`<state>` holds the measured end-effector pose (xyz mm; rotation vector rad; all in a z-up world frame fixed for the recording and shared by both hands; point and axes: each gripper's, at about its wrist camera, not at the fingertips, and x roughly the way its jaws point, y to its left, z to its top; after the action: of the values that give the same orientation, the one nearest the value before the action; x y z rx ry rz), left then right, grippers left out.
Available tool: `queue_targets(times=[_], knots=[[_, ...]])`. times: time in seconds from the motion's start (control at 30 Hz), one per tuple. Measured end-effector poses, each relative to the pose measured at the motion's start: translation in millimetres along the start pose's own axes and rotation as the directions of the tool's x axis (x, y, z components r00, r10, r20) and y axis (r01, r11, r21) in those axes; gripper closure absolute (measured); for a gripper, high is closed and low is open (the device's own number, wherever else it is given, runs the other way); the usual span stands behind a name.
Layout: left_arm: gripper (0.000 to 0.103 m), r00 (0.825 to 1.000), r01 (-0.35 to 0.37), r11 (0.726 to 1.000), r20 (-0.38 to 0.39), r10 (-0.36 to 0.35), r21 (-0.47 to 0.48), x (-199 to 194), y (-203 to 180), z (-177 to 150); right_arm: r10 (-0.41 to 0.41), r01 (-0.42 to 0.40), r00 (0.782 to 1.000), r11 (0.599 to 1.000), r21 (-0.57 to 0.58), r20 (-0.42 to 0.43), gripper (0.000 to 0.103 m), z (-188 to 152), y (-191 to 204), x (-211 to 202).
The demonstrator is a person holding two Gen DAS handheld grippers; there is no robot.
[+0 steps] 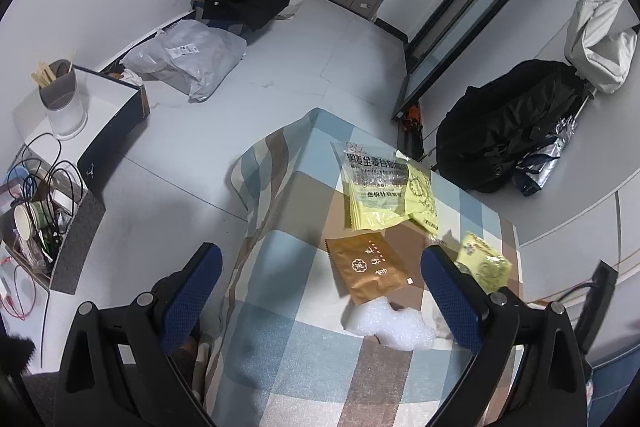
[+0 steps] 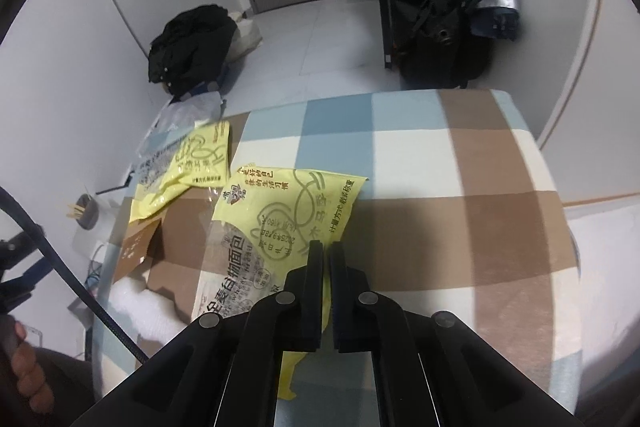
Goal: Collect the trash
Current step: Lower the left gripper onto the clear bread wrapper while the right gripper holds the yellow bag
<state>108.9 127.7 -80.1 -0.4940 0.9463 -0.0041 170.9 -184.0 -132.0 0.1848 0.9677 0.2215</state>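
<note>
The right gripper [image 2: 326, 259] was clamped on a yellow-and-clear plastic bread wrapper [image 2: 280, 223] lying on the checked blue, brown and white tablecloth [image 2: 460, 163]; its thin film could slip free. The left gripper [image 1: 320, 267] hung wide, empty.

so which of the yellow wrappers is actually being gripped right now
The yellow wrapper nearest the camera, pinched in the shut right gripper; the other yellow wrapper lies untouched farther left.

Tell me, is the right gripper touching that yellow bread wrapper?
Touching. In the right wrist view the right gripper is shut on the yellow wrapper, its edge pinched between the pads.
</note>
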Motion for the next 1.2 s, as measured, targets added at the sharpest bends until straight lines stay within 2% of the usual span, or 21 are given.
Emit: queue_targets(times=[0.1,0.23,0.4,0.47,0.5,0.63,0.67,0.8,0.87,1.1,1.2], knots=[[0.005,1.000,0.012,0.999,-0.011,-0.011,0.051,-1.7,-8.7,4.2,0.012,-0.011,1.000,1.000,-0.004,0.014,0.101,-2.4,-13.9,-12.5],[0.005,0.999,0.012,0.984,-0.045,-0.004,0.179,1.8,-33.0,11.3,0.024,-0.023,0.999,1.000,-0.010,0.025,0.101,-3.8,-30.8,-25.8],[0.005,0.984,0.087,0.959,-0.174,-0.040,0.271,23.5,-63.0,23.8,0.021,-0.020,0.999,0.999,-0.028,0.047,0.101,-10.7,-47.5,-44.0],[0.005,0.969,0.148,0.951,-0.233,-0.085,0.272,36.2,-71.8,28.4,0.019,-0.017,0.998,0.999,-0.037,0.058,0.101,-14.9,-52.9,-49.9],[0.005,0.960,0.141,0.952,-0.274,-0.065,0.271,47.2,-77.4,31.3,0.022,-0.020,0.998,0.999,-0.039,0.061,0.101,-16.2,-54.1,-50.9],[0.005,0.936,0.104,0.960,-0.352,-0.006,0.260,80.8,-93.7,38.1,0.047,-0.044,0.997,0.998,-0.048,0.062,0.101,-24.6,-62.5,-51.7],[0.005,0.930,0.065,0.964,-0.367,0.036,0.259,91.7,-97.1,39.4,0.057,-0.054,0.996,0.997,-0.048,0.065,0.101,-26.9,-65.1,-50.9],[0.005,0.910,-0.002,0.971,-0.402,0.100,0.237,116.4,-106.9,42.4,0.090,-0.089,0.995,0.996,-0.019,0.054,0.101,-28.9,-76.1,-44.0],[0.005,0.906,-0.012,0.976,-0.411,0.103,0.219,125.9,-111.5,43.3,0.101,-0.101,0.994,0.995,-0.006,0.052,0.101,-28.7,-80.8,-41.6],[0.005,0.870,-0.066,0.966,-0.460,0.178,0.248,142.9,-121.6,36.4,0.136,-0.137,0.989,0.990,0.014,0.052,0.100,-28.1,-91.1,-37.0],[0.005,0.846,-0.098,0.957,-0.483,0.225,0.273,153.5,-124.1,28.8,0.163,-0.166,0.985,0.985,0.042,0.056,0.100,-26.7,-95.1,-35.8]])
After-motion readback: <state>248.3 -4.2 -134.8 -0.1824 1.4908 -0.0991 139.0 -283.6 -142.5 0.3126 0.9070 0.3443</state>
